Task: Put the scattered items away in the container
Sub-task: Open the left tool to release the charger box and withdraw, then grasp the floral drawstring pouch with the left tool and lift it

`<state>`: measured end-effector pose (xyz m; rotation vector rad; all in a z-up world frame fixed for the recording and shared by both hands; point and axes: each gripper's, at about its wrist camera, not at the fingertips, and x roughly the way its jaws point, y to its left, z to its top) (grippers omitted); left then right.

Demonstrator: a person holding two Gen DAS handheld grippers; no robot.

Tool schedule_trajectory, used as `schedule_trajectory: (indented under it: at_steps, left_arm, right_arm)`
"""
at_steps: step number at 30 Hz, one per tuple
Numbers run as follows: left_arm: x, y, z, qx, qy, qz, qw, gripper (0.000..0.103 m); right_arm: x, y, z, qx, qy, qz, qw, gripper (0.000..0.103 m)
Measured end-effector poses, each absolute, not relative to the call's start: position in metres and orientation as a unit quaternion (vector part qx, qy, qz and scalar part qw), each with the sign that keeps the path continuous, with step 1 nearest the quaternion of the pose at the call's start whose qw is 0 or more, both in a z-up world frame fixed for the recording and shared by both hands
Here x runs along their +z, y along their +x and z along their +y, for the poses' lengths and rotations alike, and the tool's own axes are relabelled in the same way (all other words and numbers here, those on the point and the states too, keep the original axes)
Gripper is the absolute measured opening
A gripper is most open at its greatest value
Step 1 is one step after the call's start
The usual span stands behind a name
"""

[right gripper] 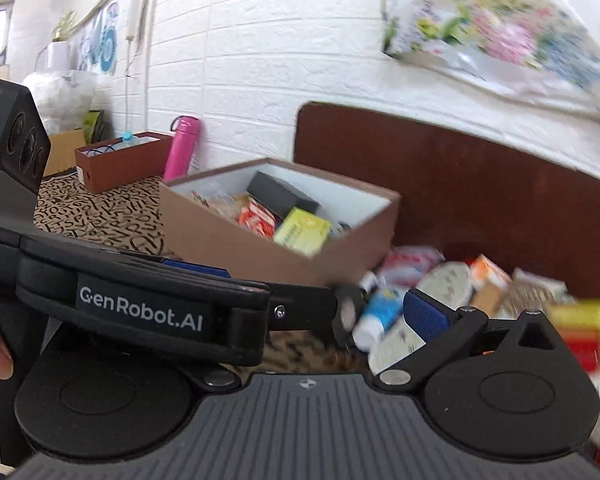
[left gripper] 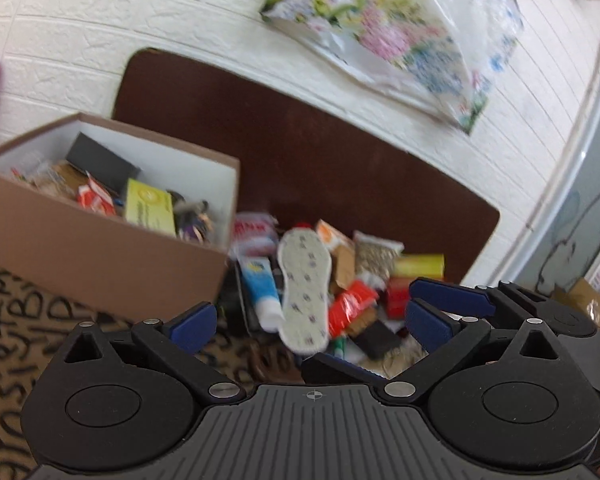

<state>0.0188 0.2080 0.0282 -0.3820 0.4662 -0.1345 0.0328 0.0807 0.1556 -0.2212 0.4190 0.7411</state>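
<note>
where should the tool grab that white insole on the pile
Take the insole by its near end, which hangs off the front of the pile toward the camera with nothing on top. Come from the camera side, one finger above and one below the thin sole. The blue and white tube crowds its left edge and the red packet its right, so a side pinch looks harder.

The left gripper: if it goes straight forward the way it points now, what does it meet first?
Most likely the white shoe insole, which lies on top of the pile of scattered items, directly ahead between the open fingers of the left gripper. The picture is blurred and depth is unclear, so the blue-and-white tube beside it could come first.
</note>
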Motion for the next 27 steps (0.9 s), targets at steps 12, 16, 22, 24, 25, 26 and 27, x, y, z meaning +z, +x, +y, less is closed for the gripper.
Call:
schedule_trajectory:
  at_steps: [12, 16, 22, 24, 25, 26, 27]
  left_arm:
    - [-0.029, 0.006, 0.119, -0.097, -0.129, 0.262, 0.952, 0.103]
    - [-0.03, 0.018, 0.104, -0.103, -0.118, 0.261, 0.953, 0.103]
    - [-0.023, 0.044, 0.089, -0.112, -0.111, 0.256, 0.954, 0.103]
    - [-0.021, 0.054, 0.083, -0.118, -0.096, 0.255, 0.955, 0.103]
    - [-0.021, 0.058, 0.08, -0.121, -0.091, 0.254, 0.955, 0.102]
    - [-0.022, 0.063, 0.077, -0.125, -0.088, 0.256, 0.955, 0.1]
    - [-0.023, 0.068, 0.075, -0.131, -0.087, 0.26, 0.953, 0.096]
  right_arm:
    - [0.085, -0.015, -0.014, 0.242, -0.075, 0.216, 0.943, 0.103]
    - [0.079, -0.006, -0.036, 0.197, -0.076, 0.213, 0.954, 0.103]
    - [0.071, 0.01, -0.056, 0.166, -0.061, 0.202, 0.963, 0.102]
    - [0.067, 0.021, -0.055, 0.159, -0.059, 0.207, 0.964, 0.101]
    - [0.064, 0.026, -0.054, 0.155, -0.06, 0.209, 0.964, 0.1]
    - [0.062, 0.03, -0.053, 0.151, -0.063, 0.21, 0.964, 0.099]
    - [0.059, 0.034, -0.052, 0.149, -0.065, 0.212, 0.964, 0.098]
